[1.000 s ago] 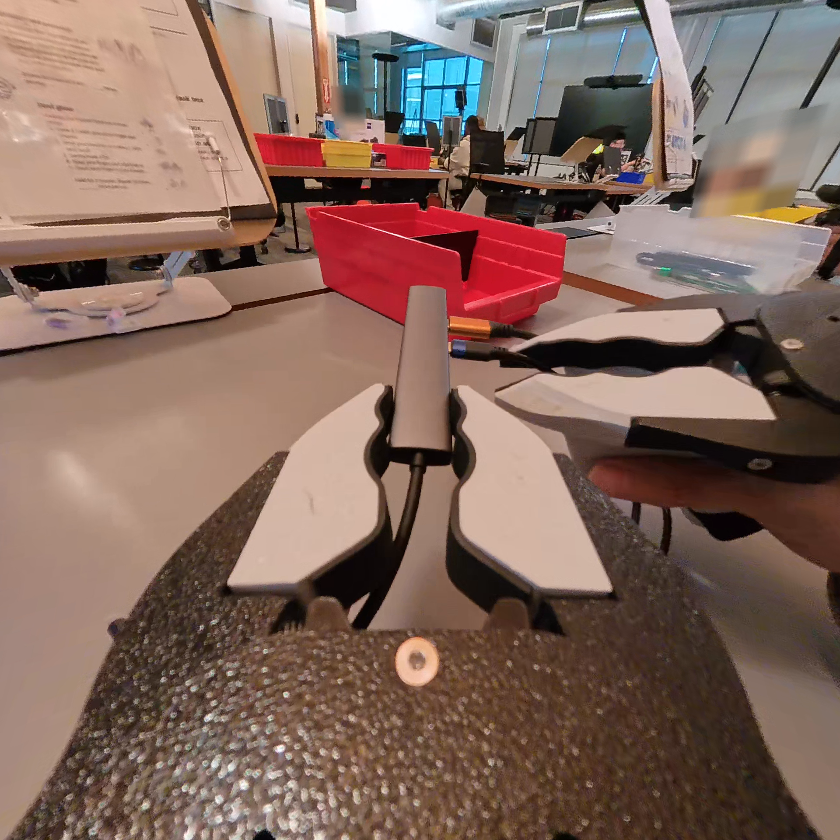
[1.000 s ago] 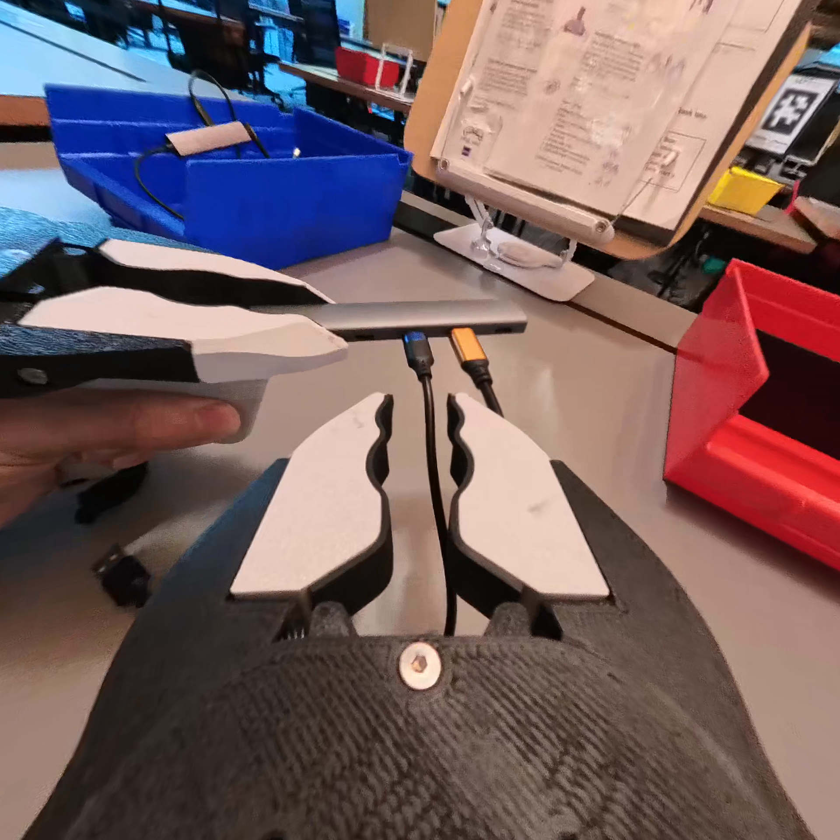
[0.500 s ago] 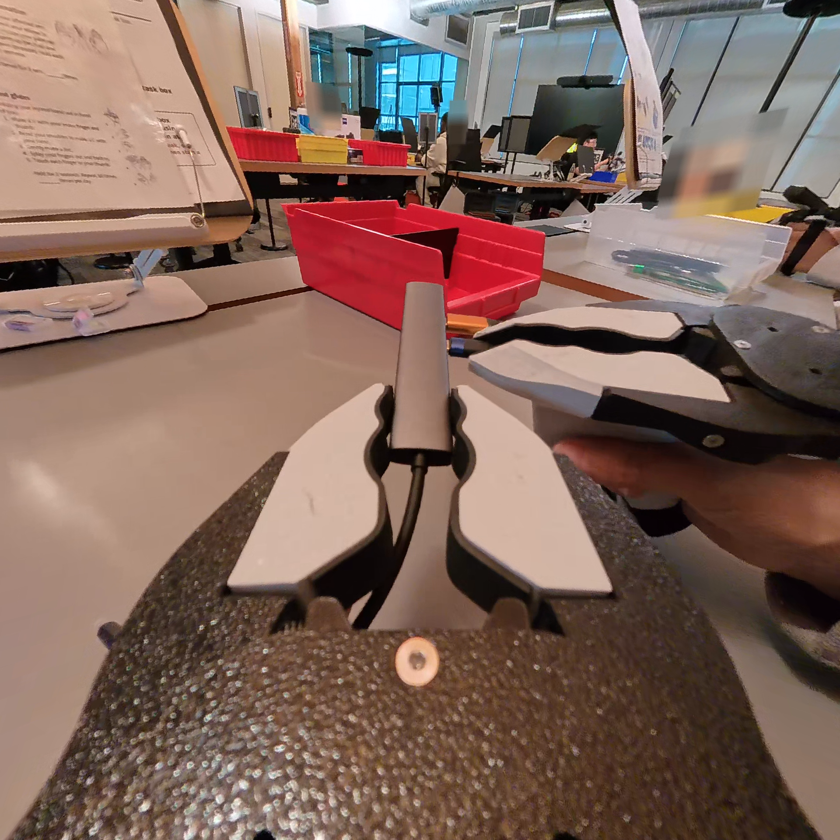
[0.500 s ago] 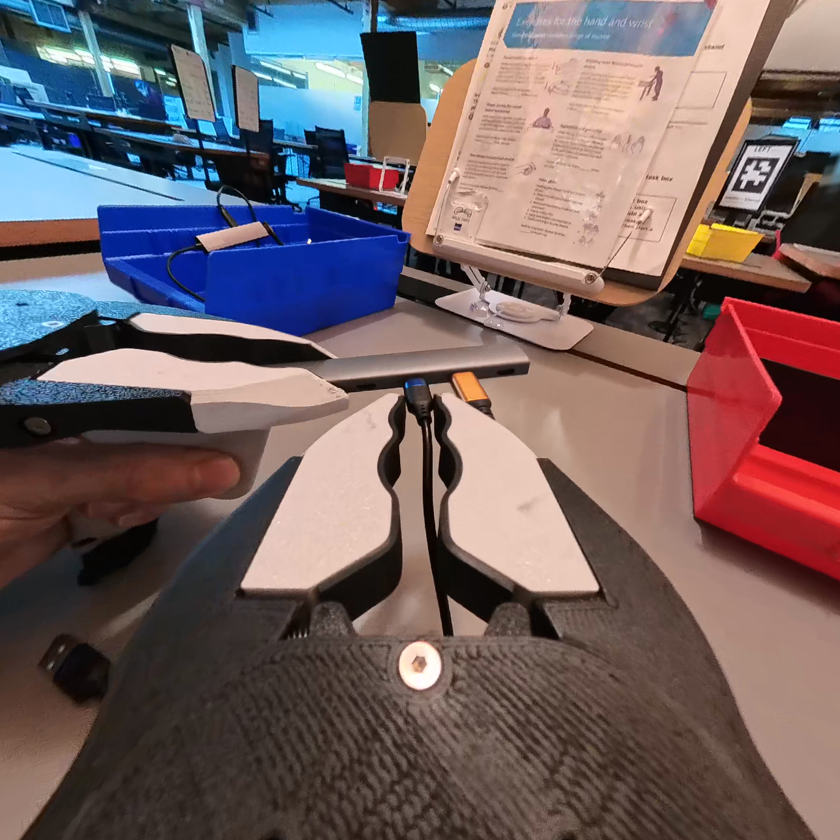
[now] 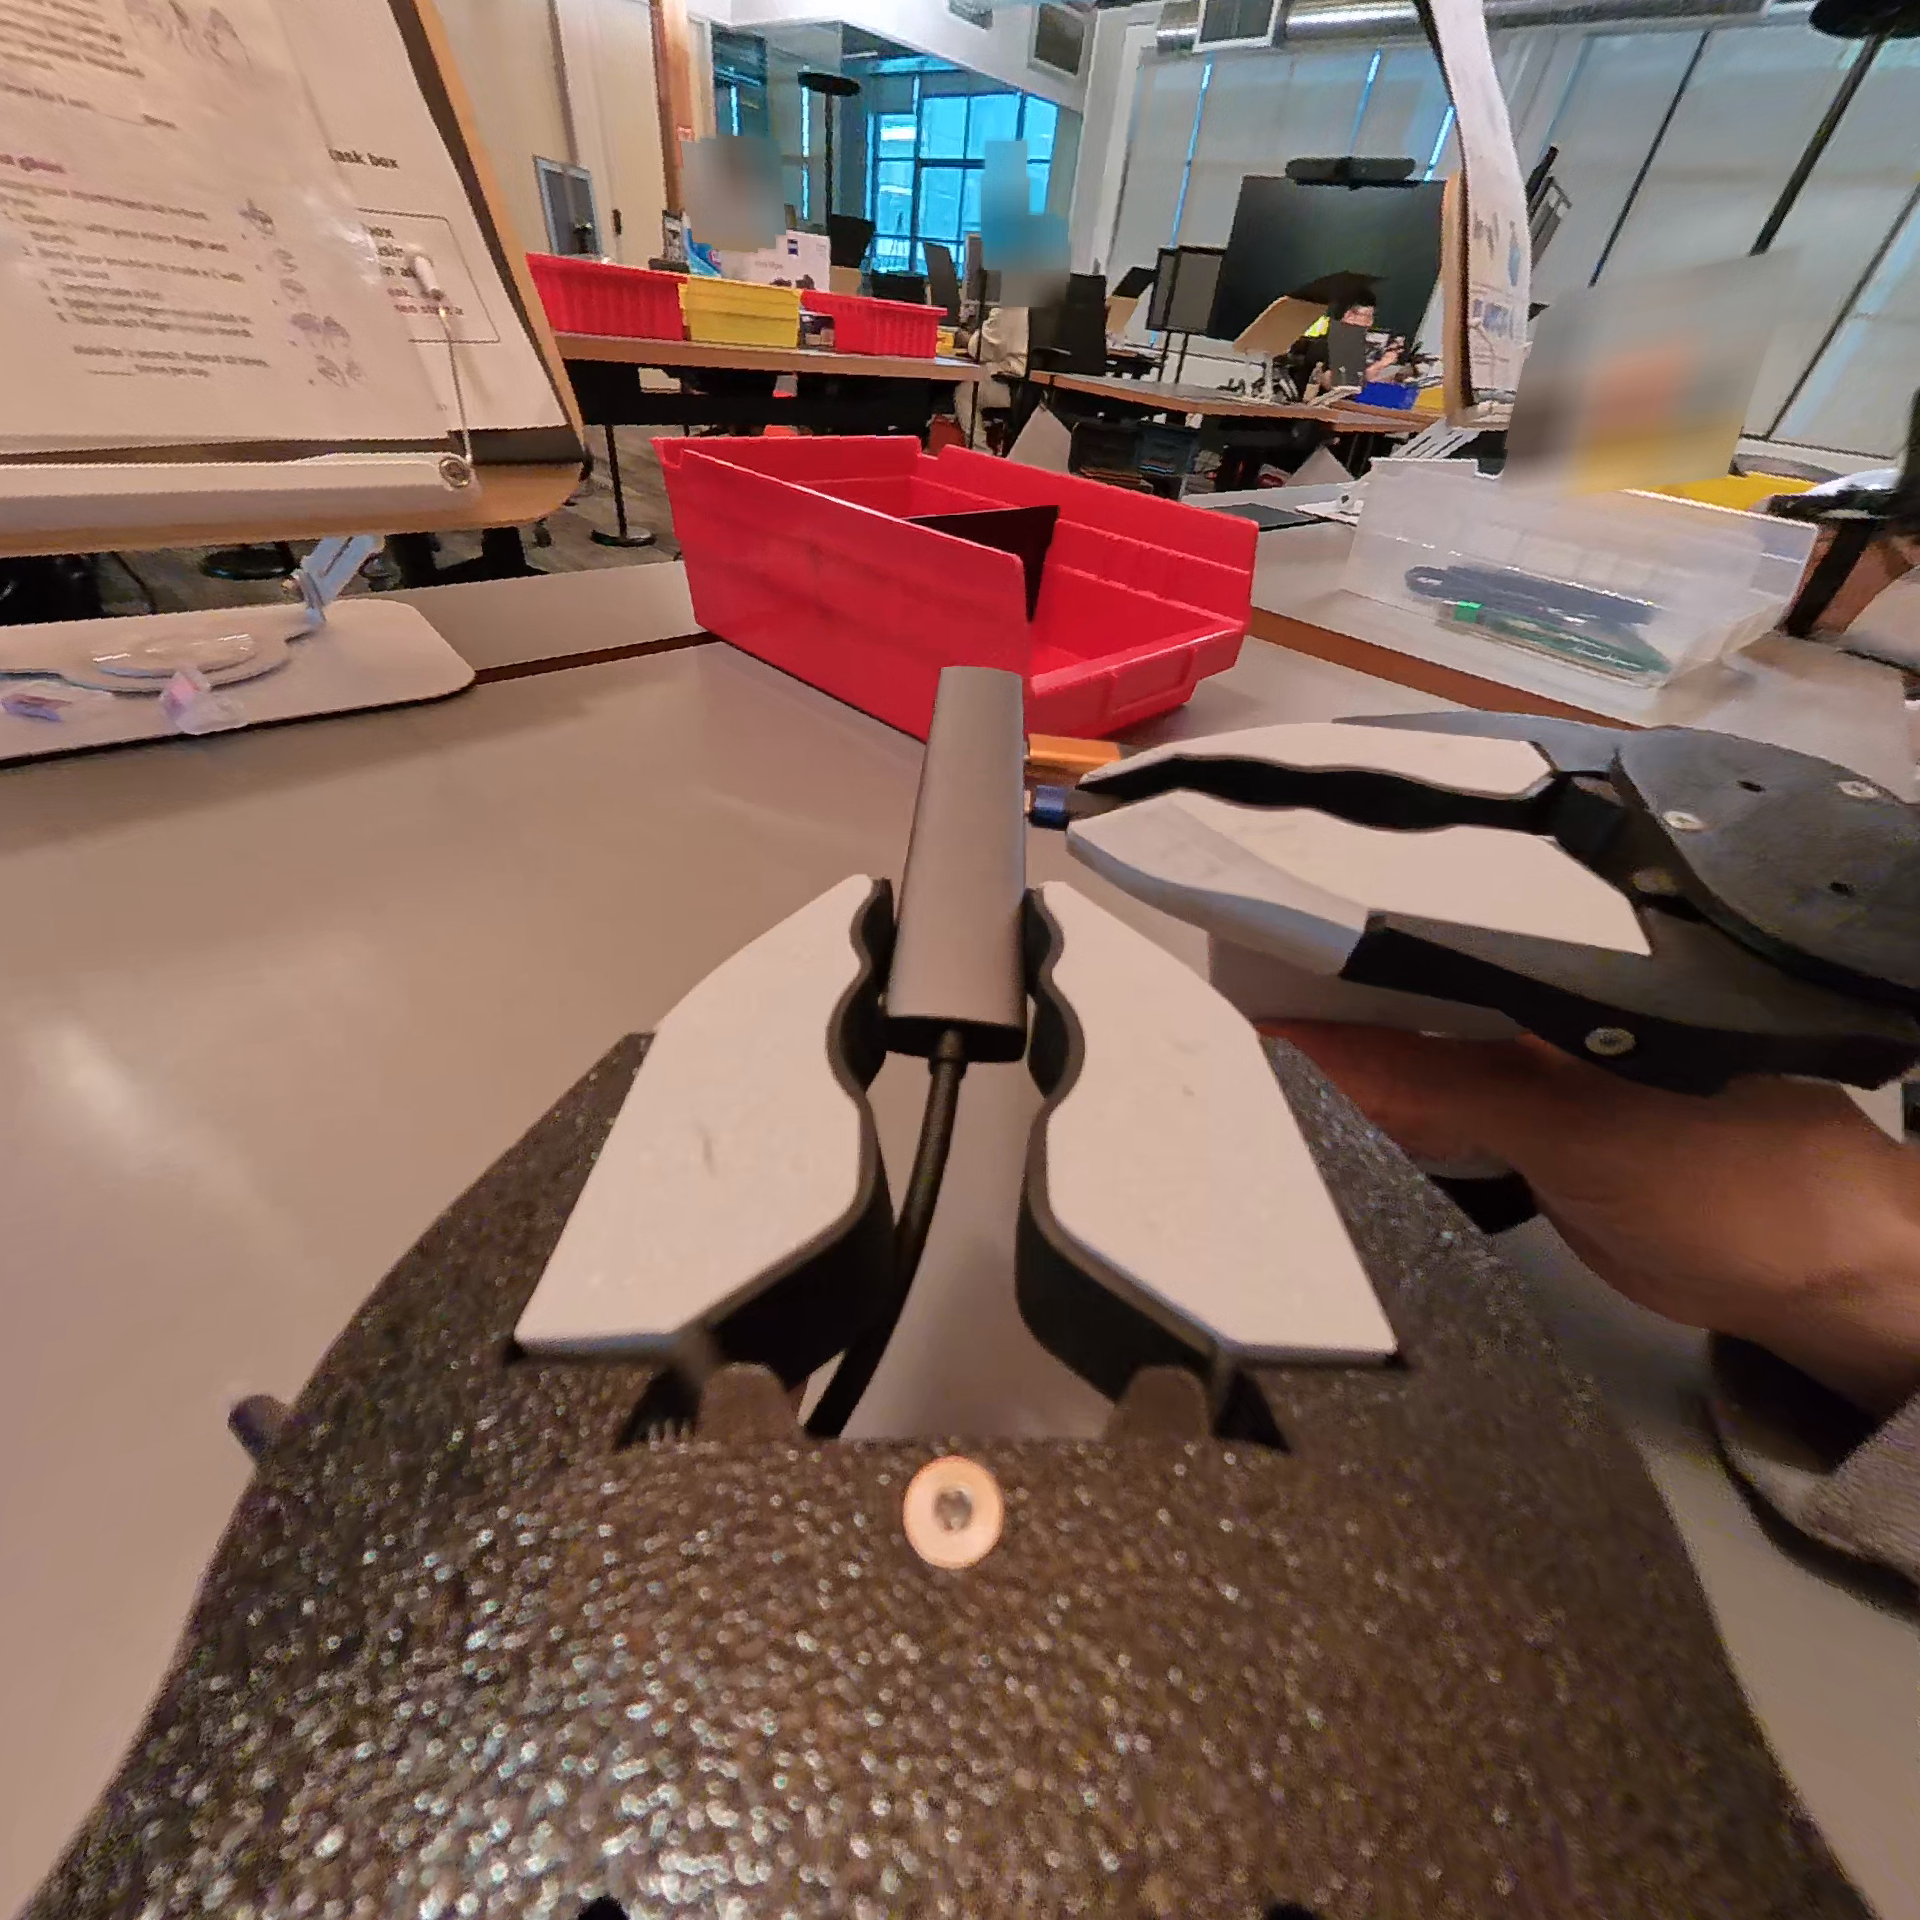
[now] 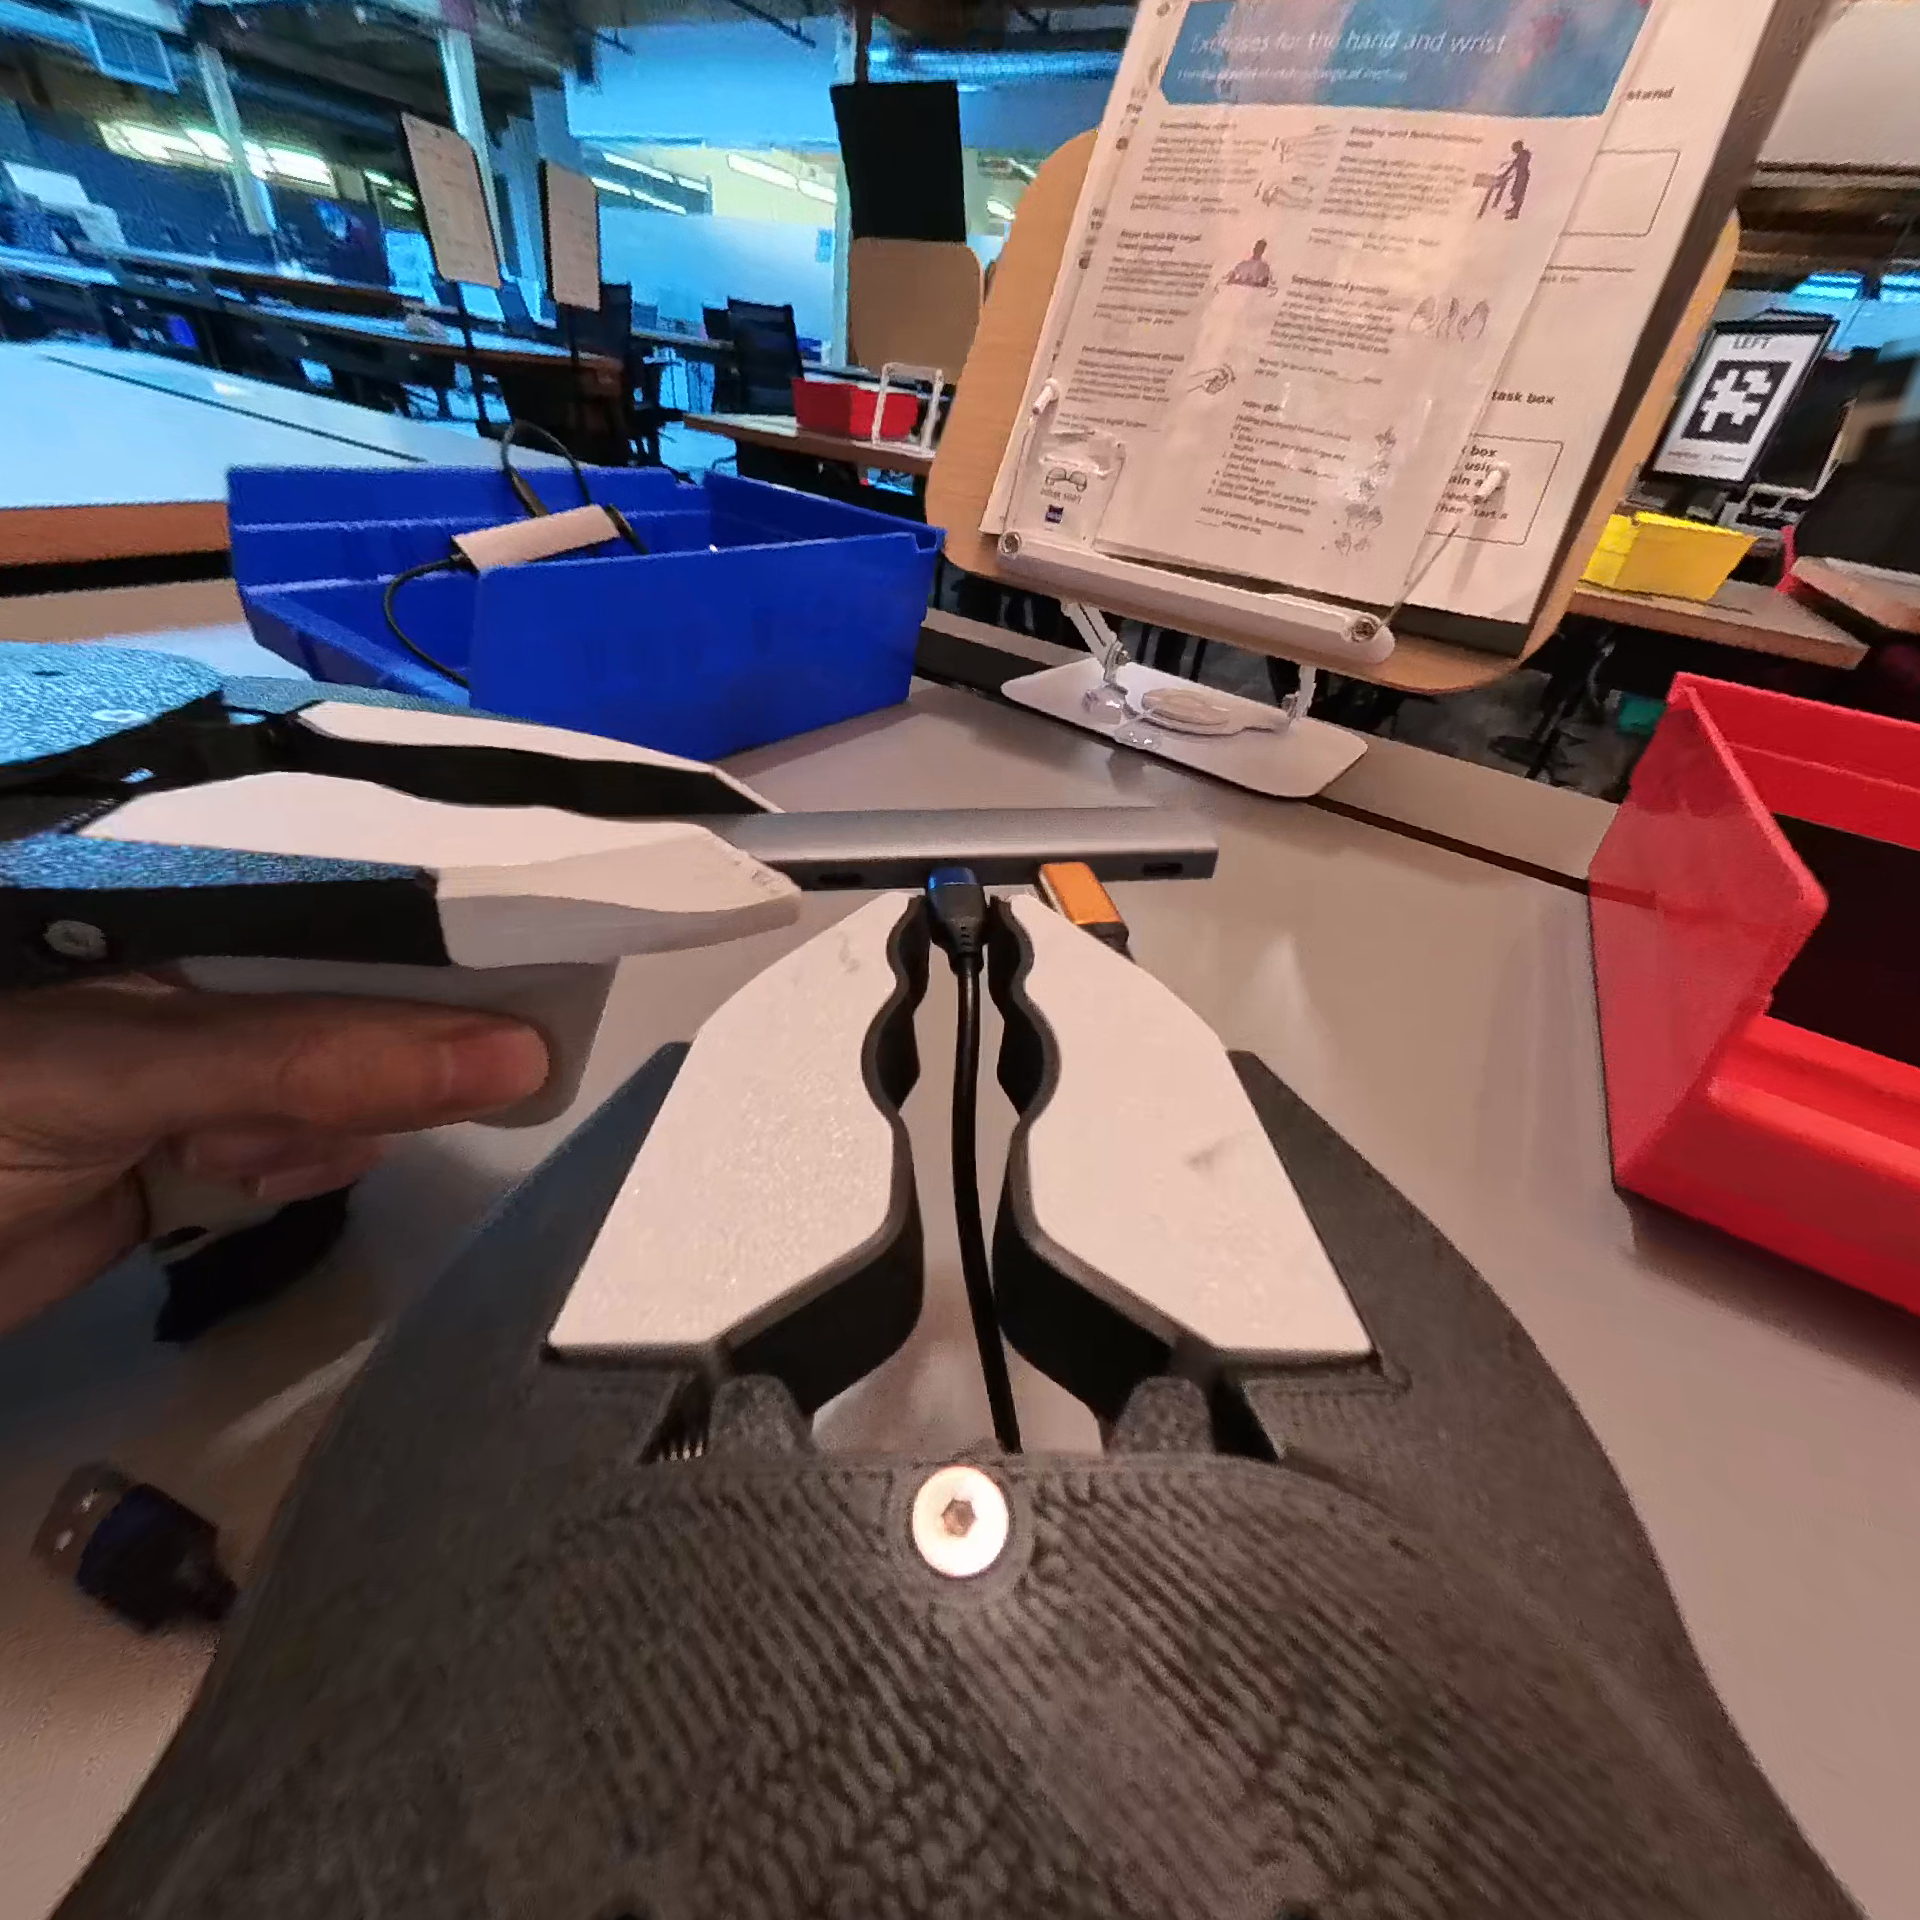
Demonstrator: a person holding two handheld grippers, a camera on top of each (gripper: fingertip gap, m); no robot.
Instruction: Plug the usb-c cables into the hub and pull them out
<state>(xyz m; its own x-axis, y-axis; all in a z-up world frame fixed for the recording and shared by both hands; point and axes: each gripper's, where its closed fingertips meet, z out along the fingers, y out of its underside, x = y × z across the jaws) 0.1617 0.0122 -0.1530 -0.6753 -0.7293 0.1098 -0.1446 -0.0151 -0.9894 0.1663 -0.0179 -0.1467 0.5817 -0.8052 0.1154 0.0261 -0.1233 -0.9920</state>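
My left gripper (image 5: 956, 894) is shut on the near end of a slim grey hub (image 5: 966, 790) and holds it level just above the grey table. The hub's own black cable runs back between the fingers. A blue-collared usb-c plug (image 6: 956, 899) and an orange one (image 6: 1081, 896) sit in the hub's (image 6: 997, 836) side ports. My right gripper (image 6: 958, 914) is shut on the blue plug right at the hub, with its black cable running back between the fingers. In the left wrist view the right gripper (image 5: 1081, 800) comes in from the right, with the blue plug (image 5: 1049, 802) at its tips.
A red bin (image 5: 935, 613) stands past the hub and shows at right in the right wrist view (image 6: 1766, 987). A blue bin (image 6: 675, 623) holds a cabled device. A document stand (image 6: 1299, 364) is at the back. A clear box (image 5: 1558, 582) is at far right. A small black adapter (image 6: 125, 1548) lies on the table. My left and right fingertips are right by each other.
My right gripper has slid forward along the blue cable to the hub and closed on the blue plug. The left gripper still holds the hub, hardly moved.
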